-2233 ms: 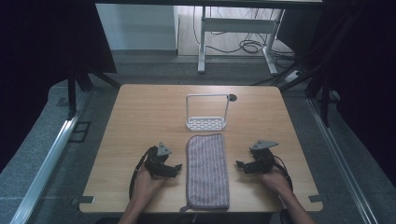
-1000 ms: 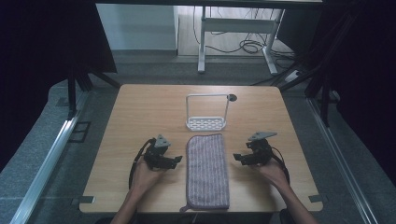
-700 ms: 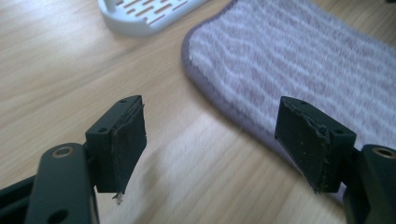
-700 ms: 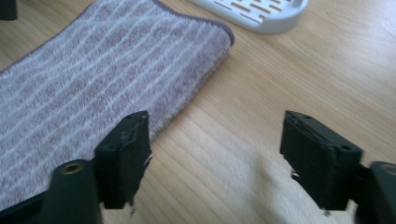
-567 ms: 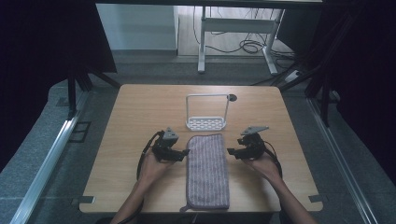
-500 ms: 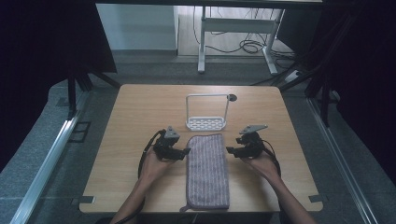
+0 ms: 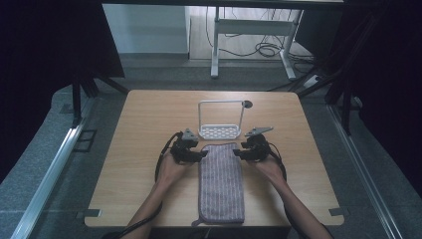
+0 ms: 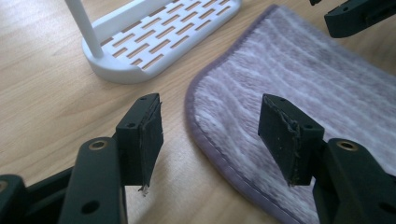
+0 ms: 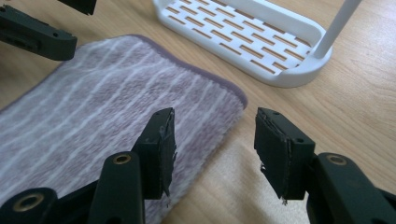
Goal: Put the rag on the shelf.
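Note:
A lilac striped towel (image 7: 221, 181) lies flat on the wooden table (image 7: 149, 119), its long side running away from me. My left gripper (image 7: 197, 155) is at the towel's far left corner, my right gripper (image 7: 242, 153) at its far right corner. In the left gripper view the jaws of that gripper (image 8: 212, 135) straddle the hem of the towel (image 8: 303, 93); they have just been closing, and the pads stand apart from the cloth. In the right gripper view that gripper (image 9: 217, 149) has also been closing, with the corner of the towel (image 9: 107, 126) between untouching pads.
A white slotted rack (image 7: 219, 130) with a tall wire handle stands just beyond the towel's far edge, close to both grippers. It is also in the left gripper view as the rack (image 8: 154, 42) and in the right gripper view as the rack (image 9: 247, 42). Bare wood lies left and right.
Both hands have slid forward along the towel's sides to its far corners and drawn inward. Both pairs of jaws have narrowed. The towel has not moved.

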Motion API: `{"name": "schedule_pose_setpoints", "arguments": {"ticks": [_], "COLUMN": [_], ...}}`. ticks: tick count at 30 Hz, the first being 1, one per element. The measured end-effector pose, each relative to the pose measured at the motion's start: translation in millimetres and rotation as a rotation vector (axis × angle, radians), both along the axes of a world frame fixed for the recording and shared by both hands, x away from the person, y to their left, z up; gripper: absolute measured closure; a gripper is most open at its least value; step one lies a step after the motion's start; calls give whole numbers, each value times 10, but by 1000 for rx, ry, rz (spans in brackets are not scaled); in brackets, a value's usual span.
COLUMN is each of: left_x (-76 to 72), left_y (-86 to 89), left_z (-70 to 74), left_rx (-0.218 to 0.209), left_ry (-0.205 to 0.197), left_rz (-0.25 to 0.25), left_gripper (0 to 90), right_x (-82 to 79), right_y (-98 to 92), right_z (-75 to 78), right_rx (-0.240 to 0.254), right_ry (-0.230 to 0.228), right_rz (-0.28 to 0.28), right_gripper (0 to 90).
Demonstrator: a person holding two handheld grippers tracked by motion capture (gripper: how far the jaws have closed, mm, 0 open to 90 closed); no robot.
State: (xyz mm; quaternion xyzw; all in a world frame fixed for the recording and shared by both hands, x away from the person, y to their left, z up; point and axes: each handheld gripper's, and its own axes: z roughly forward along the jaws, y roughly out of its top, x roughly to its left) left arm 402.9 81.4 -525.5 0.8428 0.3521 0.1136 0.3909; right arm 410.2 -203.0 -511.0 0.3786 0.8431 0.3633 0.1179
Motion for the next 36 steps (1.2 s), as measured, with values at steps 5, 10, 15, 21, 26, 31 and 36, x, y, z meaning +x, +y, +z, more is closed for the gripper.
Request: {"name": "schedule_pose_setpoints", "arguments": {"ticks": [5,10,15,21,26,31,36], "left_x": [38,21,-6,-26,-58,-95,-127], "left_y": [-35,-92,-116,-127,-103,-60,-18], "left_z": [-83,-144,-128,-125,3,177,372], "left_rx": [16,47,32,5,-22,-50,-72], "left_ry": [15,21,45,64,17,-14,-51], "left_rz": [-3,-18,-37,-36,-38,-38,-47], "left_gripper": [404,456,638,790,800,802,802], "right_x": [46,38,5,-54,-80,-115,-163], "right_y": [23,65,109,162,130,103,79], "right_z": [-110,-194,-179,-159,-80,61,255], "right_rx": [-22,-42,-44,-79,-52,-8,34], "right_ry": [11,27,39,-8,-31,-59,-97], "right_rz": [-11,-6,41,59,60,61,70], "right_gripper": [484,524,753,836,843,844,844]}}
